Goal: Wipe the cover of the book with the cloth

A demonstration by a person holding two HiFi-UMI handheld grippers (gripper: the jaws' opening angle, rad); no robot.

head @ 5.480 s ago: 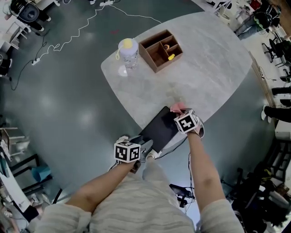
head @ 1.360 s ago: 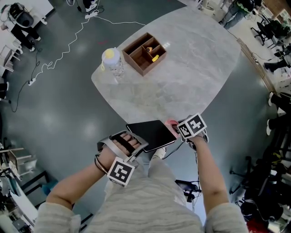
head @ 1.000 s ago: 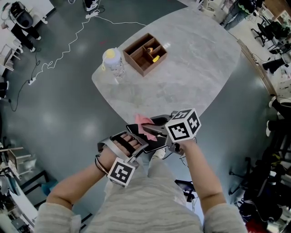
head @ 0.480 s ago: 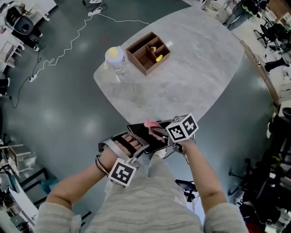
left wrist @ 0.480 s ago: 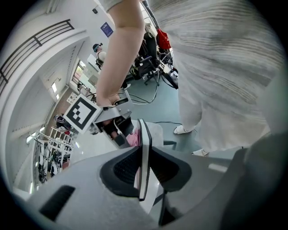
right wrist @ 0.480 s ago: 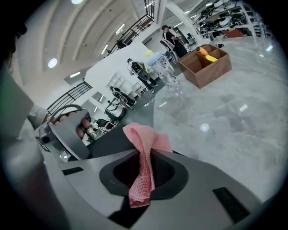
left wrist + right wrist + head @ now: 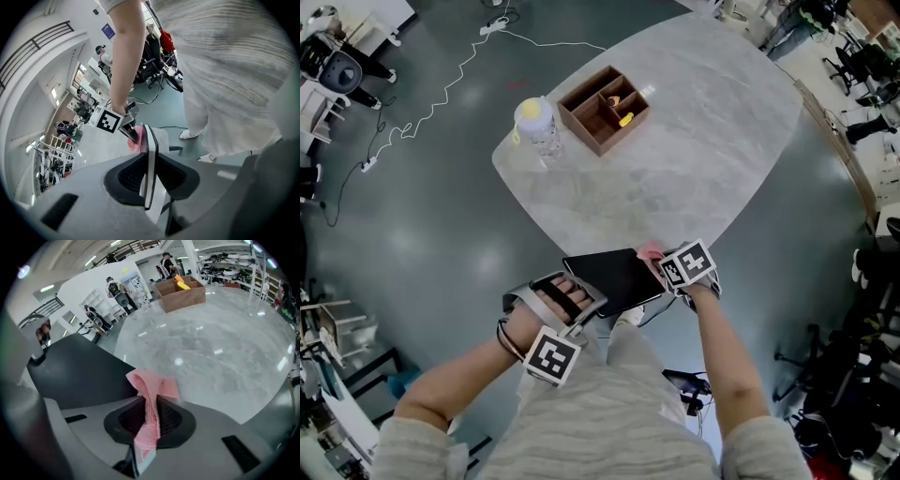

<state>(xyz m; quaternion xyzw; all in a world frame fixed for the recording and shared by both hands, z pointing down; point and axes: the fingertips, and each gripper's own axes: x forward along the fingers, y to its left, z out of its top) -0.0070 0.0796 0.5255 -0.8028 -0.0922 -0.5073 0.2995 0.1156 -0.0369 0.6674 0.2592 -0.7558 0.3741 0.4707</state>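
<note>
Over on left claw (image 7: 149,180), clamping book (image 7: 614,274); on right claw (image 7: 150,423), pinching cloth (image 7: 152,383) beside book's edge. Barely started, seemingly: whole cover to wipe.

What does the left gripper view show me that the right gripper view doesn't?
Only the left gripper view: the left gripper shut on the book's edge, and the person's torso. Only the right gripper view: the wooden box and the book's dark cover face-on. Both: the book, the pink cloth and the right gripper shut on it.
</note>
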